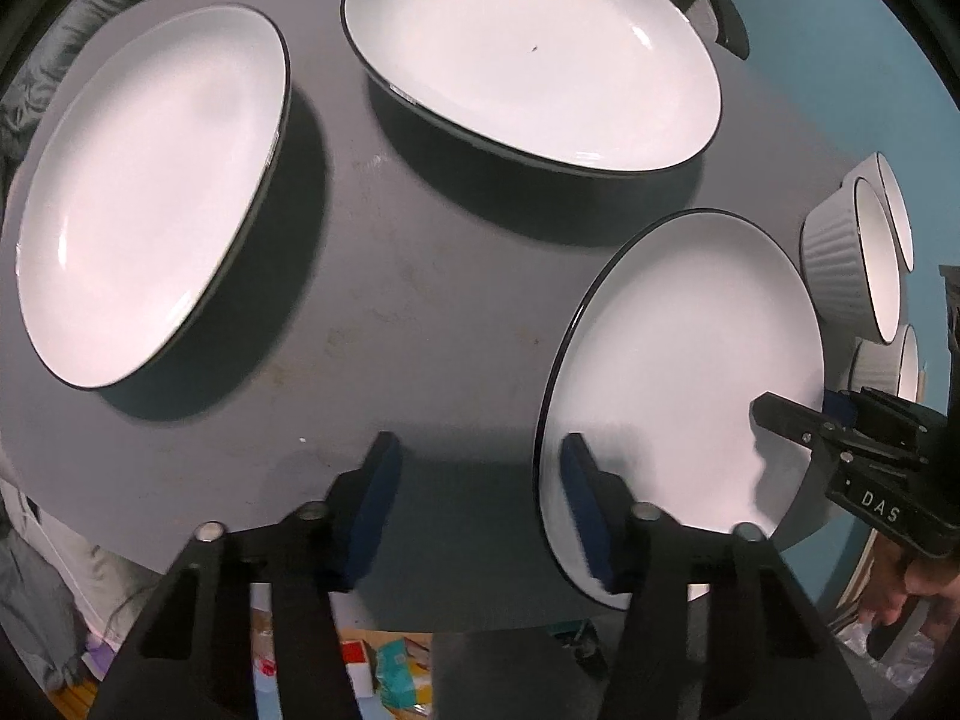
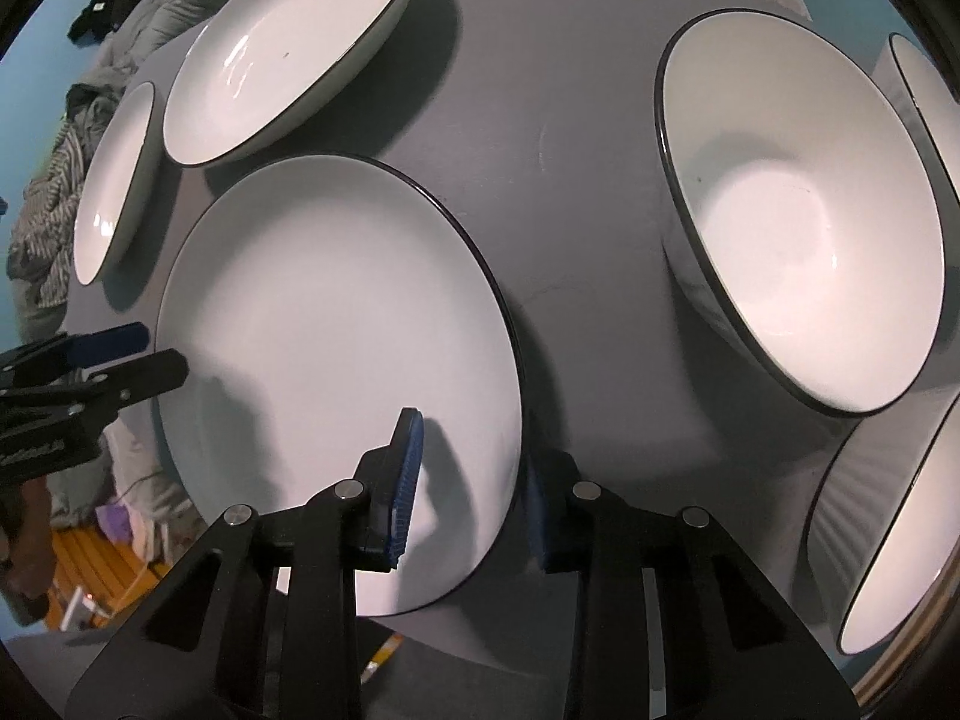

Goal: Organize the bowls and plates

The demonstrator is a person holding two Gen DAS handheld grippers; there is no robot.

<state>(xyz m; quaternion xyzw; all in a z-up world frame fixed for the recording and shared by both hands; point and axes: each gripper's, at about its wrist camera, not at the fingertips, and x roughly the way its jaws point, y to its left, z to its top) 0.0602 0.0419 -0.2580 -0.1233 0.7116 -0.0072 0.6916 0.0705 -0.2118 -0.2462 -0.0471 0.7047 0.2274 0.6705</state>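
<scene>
A flat white plate with a thin dark rim [image 1: 678,360] [image 2: 336,312] lies near the front edge of the grey round table [image 1: 432,300]. My left gripper [image 1: 483,489] straddles the plate's left rim, one blue pad over the plate and the other over bare table, with a wide gap. It also shows at the plate's left edge [image 2: 135,354]. My right gripper [image 2: 474,480] [image 1: 807,411] straddles the opposite rim, one pad above the plate's face and the other just outside the rim. I see no pad pressing on the plate.
Two large shallow white dishes [image 1: 150,198] [image 1: 528,54] sit further back. A deep white bowl [image 2: 804,222] and ribbed white bowls [image 2: 870,528] [image 1: 840,252] stand to the right. Clothes [image 2: 48,228] are piled beyond the table, and clutter [image 1: 390,672] lies on the floor below its edge.
</scene>
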